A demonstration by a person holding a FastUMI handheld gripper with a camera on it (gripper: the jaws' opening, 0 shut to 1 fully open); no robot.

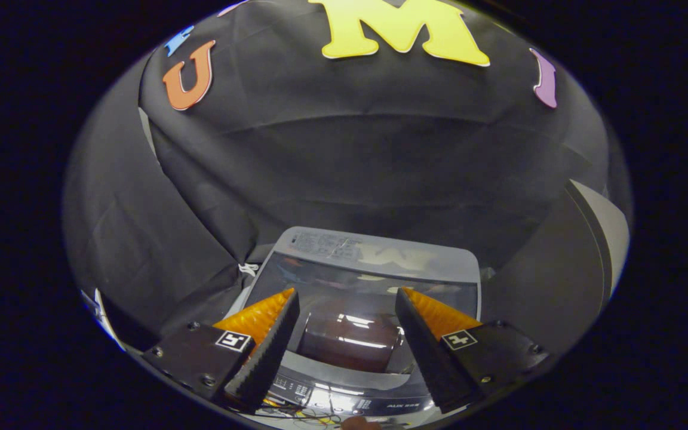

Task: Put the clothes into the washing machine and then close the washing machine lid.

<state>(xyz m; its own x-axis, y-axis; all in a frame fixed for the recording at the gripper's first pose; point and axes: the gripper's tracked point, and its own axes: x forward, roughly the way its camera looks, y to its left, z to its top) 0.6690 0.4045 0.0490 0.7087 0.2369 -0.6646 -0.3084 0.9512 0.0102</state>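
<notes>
Plainly, the grey top-loading washing machine (374,358) sits low ahead of the gripper (347,301), and its dark, glossy see-through lid (362,275) appears raised and leaning back toward the black cloth booth wall (350,173), with the round drum opening (347,343) showing between the two fingers. Whether clothes already lie in the drum I cannot tell; something dark reddish with bright glare fills it. The lid looks like stiff, smooth plastic or glass, hinged at the back, probably light but slippery, so it would best be taken or pushed at its free upper edge and lowered gently. The fingers stand wide apart and hold nothing. A control panel (344,394) runs along the machine's near edge, just below the fingers.
</notes>
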